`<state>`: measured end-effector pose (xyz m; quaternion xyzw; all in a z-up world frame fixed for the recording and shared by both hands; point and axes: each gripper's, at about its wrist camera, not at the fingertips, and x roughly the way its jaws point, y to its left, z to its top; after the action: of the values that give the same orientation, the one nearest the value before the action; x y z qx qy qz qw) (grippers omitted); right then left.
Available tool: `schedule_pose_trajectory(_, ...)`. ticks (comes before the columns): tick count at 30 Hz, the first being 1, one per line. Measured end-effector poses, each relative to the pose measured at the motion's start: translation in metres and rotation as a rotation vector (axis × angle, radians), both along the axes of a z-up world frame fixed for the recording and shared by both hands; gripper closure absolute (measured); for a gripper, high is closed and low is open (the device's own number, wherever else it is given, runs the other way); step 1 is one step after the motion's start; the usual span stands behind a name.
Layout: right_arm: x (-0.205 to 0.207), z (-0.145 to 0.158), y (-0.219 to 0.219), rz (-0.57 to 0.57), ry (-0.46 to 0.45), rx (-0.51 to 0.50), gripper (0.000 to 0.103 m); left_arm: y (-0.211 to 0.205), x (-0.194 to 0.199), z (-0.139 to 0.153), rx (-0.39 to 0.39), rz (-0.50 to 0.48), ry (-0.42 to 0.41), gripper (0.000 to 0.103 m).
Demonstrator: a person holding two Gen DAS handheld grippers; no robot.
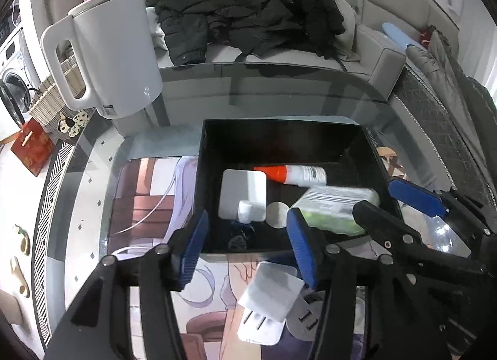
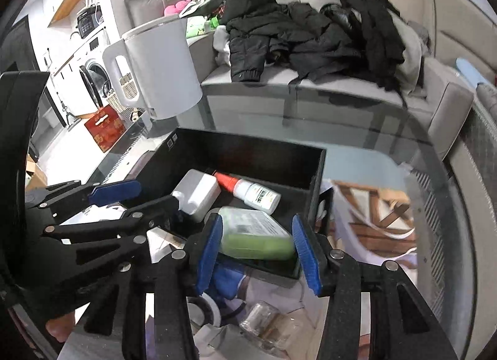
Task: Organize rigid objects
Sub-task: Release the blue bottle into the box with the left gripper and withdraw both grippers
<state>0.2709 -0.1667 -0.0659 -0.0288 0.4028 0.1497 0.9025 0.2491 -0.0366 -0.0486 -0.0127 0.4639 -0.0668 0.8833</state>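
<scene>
A black open box [image 1: 279, 139] [image 2: 248, 148] sits on the glass table. In it lie a white power adapter [image 1: 243, 193] [image 2: 198, 189], an orange-capped white bottle [image 1: 292, 174] [image 2: 248, 192] and a green bottle [image 1: 335, 207] [image 2: 254, 231]. My left gripper [image 1: 248, 245] is open and empty at the box's near edge, above a white plug adapter [image 1: 270, 294] on the table. My right gripper [image 2: 257, 254] is open, its fingers either side of the green bottle, not clamped; it also shows in the left wrist view [image 1: 394, 204].
A white electric kettle [image 1: 115, 52] [image 2: 161, 71] stands at the table's far left. A clear glass jar [image 2: 267, 325] and a white round object [image 2: 202, 313] lie near my right gripper. A sofa with black jackets [image 1: 248, 15] is beyond the table.
</scene>
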Motion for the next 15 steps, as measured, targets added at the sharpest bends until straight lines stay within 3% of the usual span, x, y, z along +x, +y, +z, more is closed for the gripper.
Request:
schedule_pose_trajectory(4,-0.003,0.003,-0.003,0.001,0.007,0.014,0.053,-0.002,-0.004,0.005,0.015,0.006,-0.007,0.049)
schedule_pose_trajectory(8,-0.011,0.011,-0.006,-0.014,-0.026,0.009,0.045,-0.002,-0.013,0.016,0.048,0.013,-0.068,0.046)
schedule_pose_trajectory(15,-0.03,0.032,-0.017,-0.02,-0.08,0.068,0.042,-0.002,-0.036,0.033,0.049,-0.015,-0.147,0.038)
